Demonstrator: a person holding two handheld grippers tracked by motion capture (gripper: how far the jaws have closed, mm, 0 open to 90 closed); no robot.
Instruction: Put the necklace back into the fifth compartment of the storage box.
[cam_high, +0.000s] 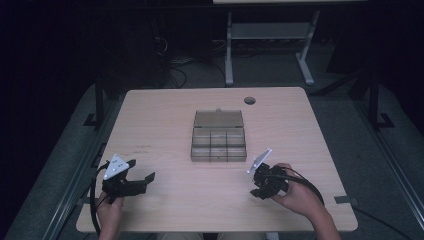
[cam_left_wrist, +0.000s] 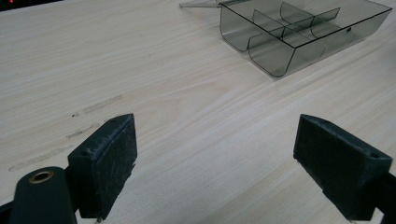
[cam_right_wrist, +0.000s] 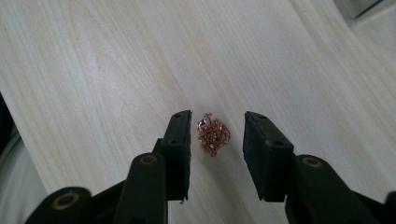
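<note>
A small tangle of copper-coloured chain or wire (cam_right_wrist: 213, 136) lies on the pale wooden table (cam_right_wrist: 116, 70). My right gripper (cam_right_wrist: 218, 117) points down at it with one jaw on each side; a narrow gap shows between each pad and the tangle, so nothing is gripped. From above, the right gripper (cam_high: 259, 189) is near the table's front right, held by a hand. My left gripper (cam_high: 141, 170) rests at the front left, open wide with only bare table between its pads (cam_left_wrist: 112, 154). A smoky clear compartment box (cam_high: 219, 150) stands open at the table's middle.
The box (cam_left_wrist: 299, 42) has several divided compartments, and its lid lies flat behind it. A round cable hole (cam_high: 249, 100) sits near the table's far edge. Beyond the table stands a white frame (cam_high: 270, 35) on a dark floor.
</note>
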